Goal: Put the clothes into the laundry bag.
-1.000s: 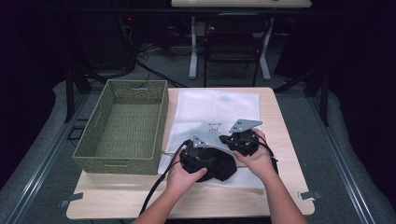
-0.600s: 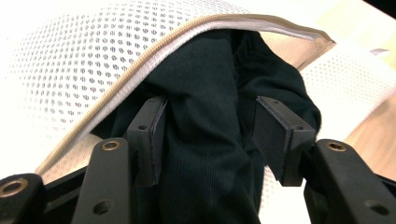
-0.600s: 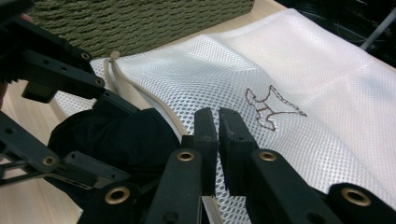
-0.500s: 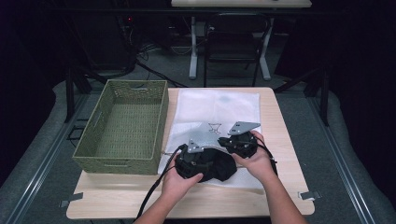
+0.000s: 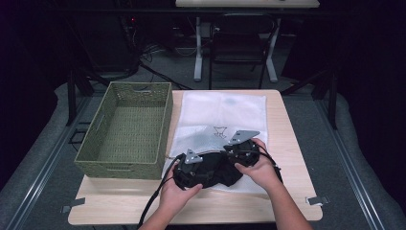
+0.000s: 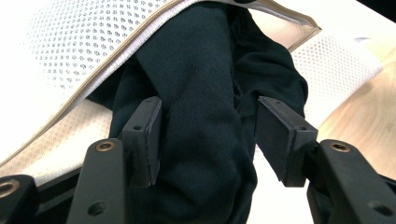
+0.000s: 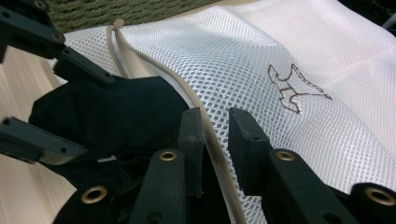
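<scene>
Black garment point(image 6: 205, 116) between open jaws, under mesh bag's point(image 7: 280, 56) zipper edge.

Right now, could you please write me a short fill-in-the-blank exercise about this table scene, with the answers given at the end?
1. The woven olive-green basket holds ____.
2. The black cloth garment lies partly inside the white ____ laundry bag.
3. The left hand-held gripper has its jaws ____ around the garment.
4. The right hand-held gripper has the bag's beige ____ edge between its jaws.

Answers: nothing; mesh; open; zipper
</scene>
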Motion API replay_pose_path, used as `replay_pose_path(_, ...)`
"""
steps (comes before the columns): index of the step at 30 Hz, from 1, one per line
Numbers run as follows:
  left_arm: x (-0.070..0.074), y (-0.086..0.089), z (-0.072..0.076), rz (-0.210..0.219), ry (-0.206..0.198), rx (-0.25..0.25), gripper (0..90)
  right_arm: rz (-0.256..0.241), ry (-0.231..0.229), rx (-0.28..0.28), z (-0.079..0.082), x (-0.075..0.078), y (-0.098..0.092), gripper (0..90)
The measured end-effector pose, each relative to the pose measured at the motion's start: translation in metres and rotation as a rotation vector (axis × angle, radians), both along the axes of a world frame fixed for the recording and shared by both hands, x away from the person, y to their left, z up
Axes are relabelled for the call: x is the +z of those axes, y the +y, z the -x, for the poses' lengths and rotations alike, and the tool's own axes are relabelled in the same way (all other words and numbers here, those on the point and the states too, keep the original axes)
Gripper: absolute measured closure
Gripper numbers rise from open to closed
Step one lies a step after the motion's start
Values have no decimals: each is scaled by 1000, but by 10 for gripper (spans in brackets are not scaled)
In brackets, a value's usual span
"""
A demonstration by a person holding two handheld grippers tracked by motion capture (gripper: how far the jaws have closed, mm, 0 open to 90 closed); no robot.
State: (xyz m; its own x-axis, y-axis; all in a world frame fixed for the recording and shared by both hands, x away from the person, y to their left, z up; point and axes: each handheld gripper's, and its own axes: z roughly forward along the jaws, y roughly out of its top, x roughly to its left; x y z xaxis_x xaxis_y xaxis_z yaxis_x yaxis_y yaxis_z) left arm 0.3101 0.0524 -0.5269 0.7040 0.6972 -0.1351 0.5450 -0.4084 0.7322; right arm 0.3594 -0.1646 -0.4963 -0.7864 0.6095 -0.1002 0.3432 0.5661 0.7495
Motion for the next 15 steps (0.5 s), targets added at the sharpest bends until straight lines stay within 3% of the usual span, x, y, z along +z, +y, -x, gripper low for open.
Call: replay_pose_path(15, -12, 7, 5, 10, 21, 6, 422, 42, 9, 0, -2, -10, 3, 713)
